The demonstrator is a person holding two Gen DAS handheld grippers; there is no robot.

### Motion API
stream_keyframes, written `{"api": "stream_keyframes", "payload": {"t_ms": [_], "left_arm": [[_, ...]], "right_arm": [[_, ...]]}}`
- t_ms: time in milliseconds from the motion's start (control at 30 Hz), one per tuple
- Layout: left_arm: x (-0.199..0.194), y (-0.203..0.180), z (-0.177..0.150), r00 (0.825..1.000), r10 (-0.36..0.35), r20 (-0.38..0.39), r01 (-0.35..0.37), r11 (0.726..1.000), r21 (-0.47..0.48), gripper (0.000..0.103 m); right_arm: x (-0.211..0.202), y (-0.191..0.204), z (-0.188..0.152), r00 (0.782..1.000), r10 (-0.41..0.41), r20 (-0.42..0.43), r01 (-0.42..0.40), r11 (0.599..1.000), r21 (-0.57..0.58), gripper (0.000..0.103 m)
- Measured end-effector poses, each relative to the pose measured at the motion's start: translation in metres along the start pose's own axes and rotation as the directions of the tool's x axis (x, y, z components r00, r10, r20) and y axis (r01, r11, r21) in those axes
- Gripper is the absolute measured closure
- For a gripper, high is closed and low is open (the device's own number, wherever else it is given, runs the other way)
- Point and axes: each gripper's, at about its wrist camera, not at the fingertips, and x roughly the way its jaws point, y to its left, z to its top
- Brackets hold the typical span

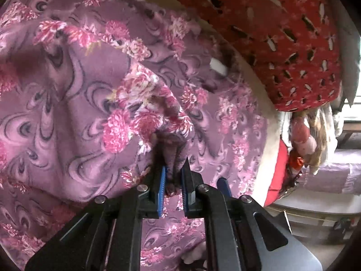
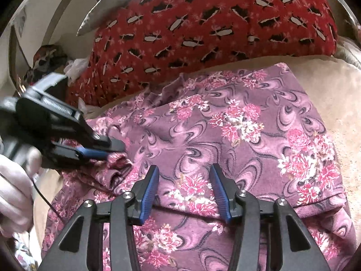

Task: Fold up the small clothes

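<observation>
A purple garment with pink flowers (image 1: 74, 103) lies spread on a beige surface and also shows in the right wrist view (image 2: 225, 135). My left gripper (image 1: 174, 169) is shut on a bunched fold of this garment. It also shows from the side at the left of the right wrist view (image 2: 112, 150), pinching the garment's left edge. My right gripper (image 2: 183, 176) is open and empty, its blue-padded fingers just above the middle of the garment.
A red patterned cloth (image 2: 203, 22) lies beyond the garment and also shows in the left wrist view (image 1: 282, 33). The beige surface (image 2: 327, 90) shows to the right. A gloved hand (image 2: 15, 192) holds the left gripper. Hanging items (image 1: 304, 140) and shelves stand at the right.
</observation>
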Motion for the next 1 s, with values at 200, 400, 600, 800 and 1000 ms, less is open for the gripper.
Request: {"api": "stream_keyframes", "payload": {"t_ms": [200,400,600,800,1000], "left_arm": [[-0.089,0.020,-0.023,0.988,-0.053,0.143,0.035,0.991,0.128,0.057],[-0.117,0.108,-0.035,0.962,-0.057,0.267,0.068,0.997,-0.032,0.048],[-0.083,0.158,-0.032,0.971,-0.109,0.211,0.145,0.976,-0.162,0.048],[-0.086,0.160,-0.036,0.962,-0.156,0.226,0.192,0.970,-0.150,0.048],[-0.087,0.168,-0.045,0.954,-0.178,0.243,0.222,0.961,-0.166,0.048]], "right_arm": [[-0.002,-0.005,0.011,0.998,0.038,-0.048,-0.035,0.998,0.058,0.053],[-0.001,0.026,0.028,0.988,0.145,-0.056,-0.139,0.985,0.100,0.044],[0.046,0.077,0.028,0.982,0.108,-0.158,-0.105,0.994,0.030,0.047],[0.022,0.096,0.045,0.981,0.165,-0.102,-0.172,0.983,-0.060,0.098],[-0.029,0.029,0.075,0.996,0.088,0.022,-0.089,0.995,0.041,0.098]]}}
